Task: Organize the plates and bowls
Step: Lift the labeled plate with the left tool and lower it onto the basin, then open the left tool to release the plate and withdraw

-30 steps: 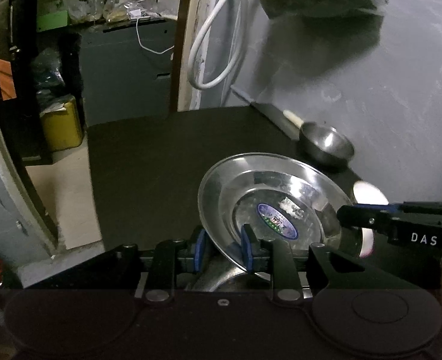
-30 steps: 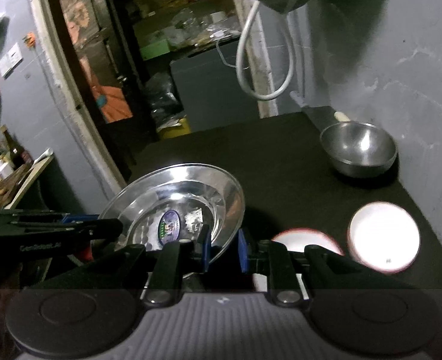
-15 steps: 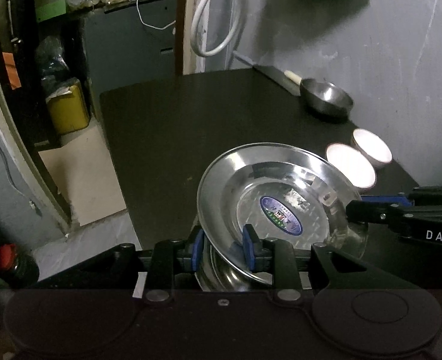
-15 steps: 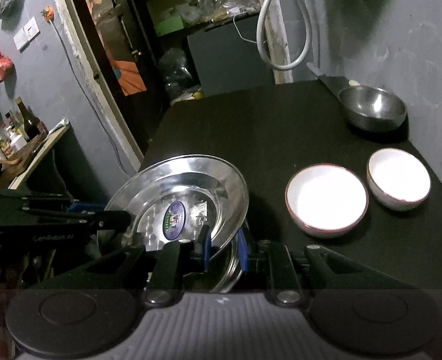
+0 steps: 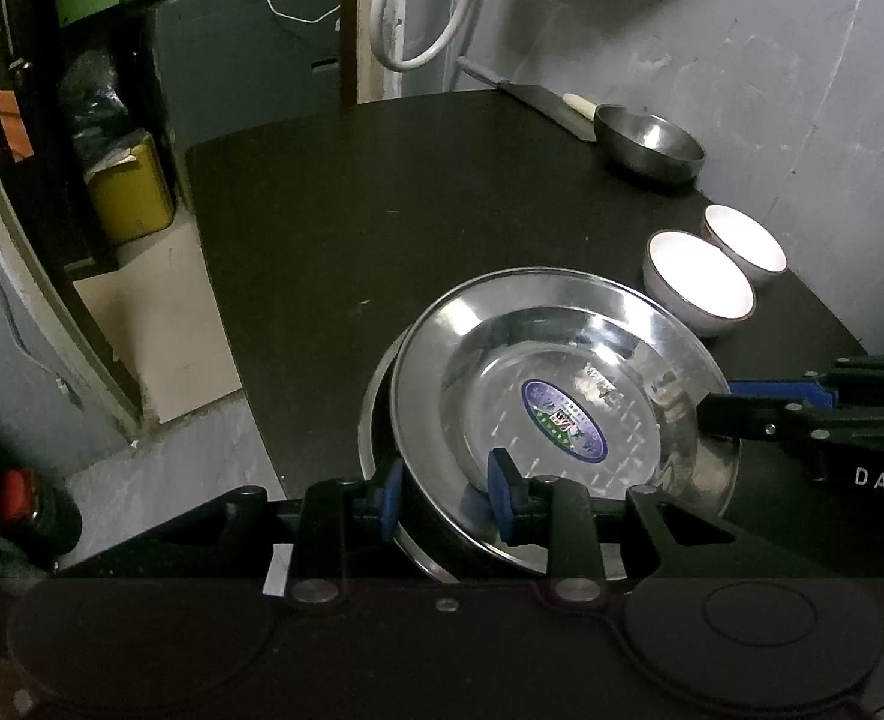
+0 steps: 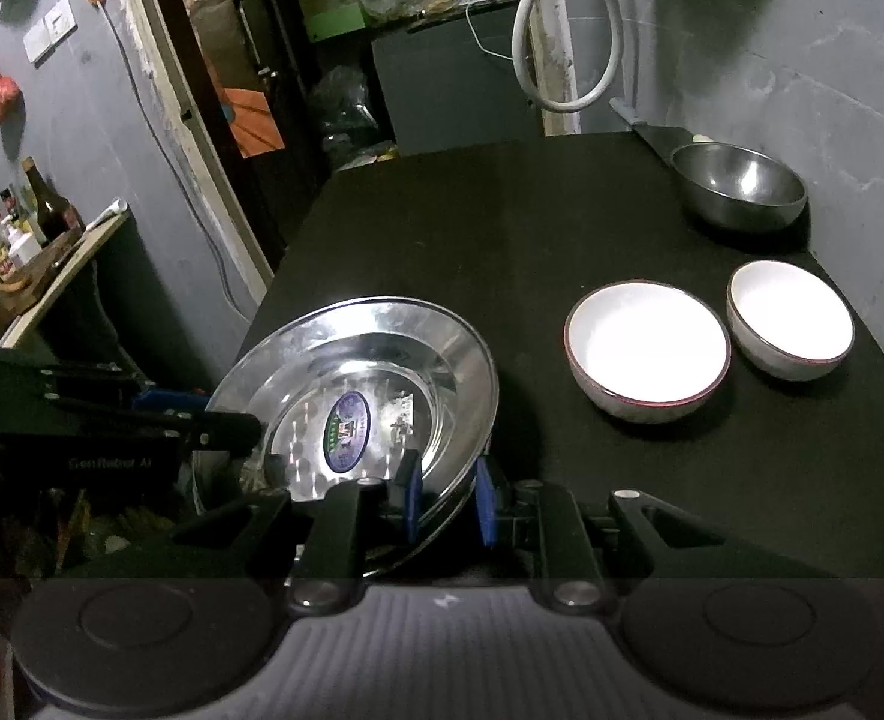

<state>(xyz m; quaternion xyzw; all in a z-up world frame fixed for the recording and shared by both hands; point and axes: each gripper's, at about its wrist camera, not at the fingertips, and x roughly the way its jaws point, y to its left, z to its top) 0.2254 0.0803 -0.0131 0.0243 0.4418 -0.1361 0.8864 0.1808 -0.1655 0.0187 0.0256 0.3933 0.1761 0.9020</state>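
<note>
The left gripper (image 5: 445,495) and the right gripper (image 6: 445,495) both clamp the rim of a steel plate (image 5: 553,402), held tilted over a second plate (image 5: 379,414) on the black table (image 5: 382,210). Farther lie two white bowls (image 6: 646,348) (image 6: 790,318), then a steel bowl (image 6: 739,183).

place: home kitchen — steel bowl (image 6: 739,186) | bottles (image 6: 46,210) on shelf — cluttered pantry doorway

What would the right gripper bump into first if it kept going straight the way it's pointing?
Probably the steel plate itself: the right gripper already straddles its near rim, so the rim would slide deeper between the fingers. Beyond that lies the black table. The white bowls sit off to one side.
</note>
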